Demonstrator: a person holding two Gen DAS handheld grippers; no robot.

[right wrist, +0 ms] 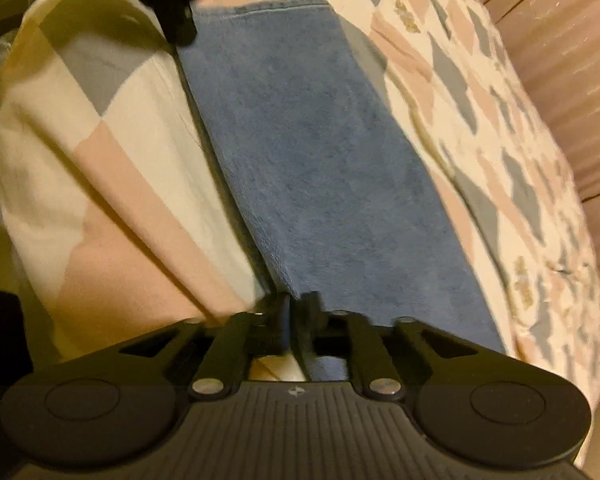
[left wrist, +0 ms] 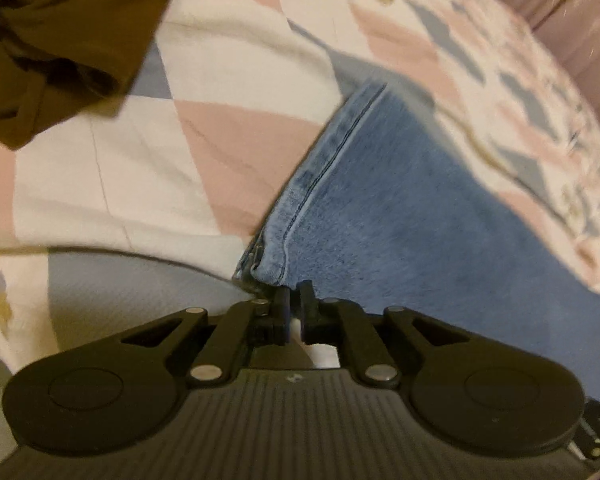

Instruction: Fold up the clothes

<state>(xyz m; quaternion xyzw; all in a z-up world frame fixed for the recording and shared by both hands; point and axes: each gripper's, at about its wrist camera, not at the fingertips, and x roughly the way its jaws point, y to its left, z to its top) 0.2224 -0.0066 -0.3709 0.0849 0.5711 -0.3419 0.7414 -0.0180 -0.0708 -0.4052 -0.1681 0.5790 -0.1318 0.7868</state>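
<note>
While stretched flat over the patterned quilt (right wrist: 112, 152), jeans (right wrist: 320, 160) clamped at opposite ends: left gripper (left wrist: 294, 294) and right gripper (right wrist: 298, 304), fingers together on denim.

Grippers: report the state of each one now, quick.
Left gripper: shut on the jeans, pinching the denim edge near the seam.
Right gripper: shut on the jeans, clamped on the near edge.

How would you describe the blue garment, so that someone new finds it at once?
Look at the bed cover patterned in pink, cream and grey. A long strip of blue denim lies stretched across it, pinched at both ends by the black grippers. It is the only blue cloth; the other garment is olive-brown.
</note>
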